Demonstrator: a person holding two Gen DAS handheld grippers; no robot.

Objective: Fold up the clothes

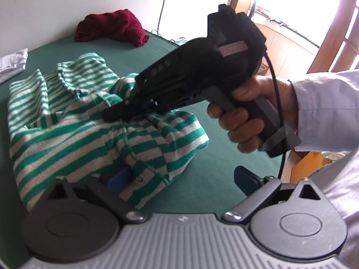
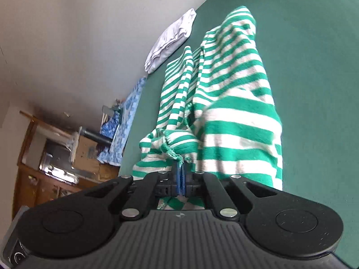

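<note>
the green-and-white striped garment (image 1: pixel 89 116) lies bunched on the green table (image 1: pixel 179 53). the right gripper (image 2: pixel 180 174) is clamped on its stitched edge, a pinch only the right wrist view shows. the left gripper (image 1: pixel 181 179) stands wide, one blue pad against the cloth, gripping nothing. only the left view shows the dark red sweater (image 1: pixel 112 27); a folded white cloth (image 2: pixel 172 38) lies near the wall.

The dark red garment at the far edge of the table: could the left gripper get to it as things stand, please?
Probably not directly: the dark red garment lies beyond the striped top, and the right gripper, shut on that top, crosses the open left gripper's path.
</note>
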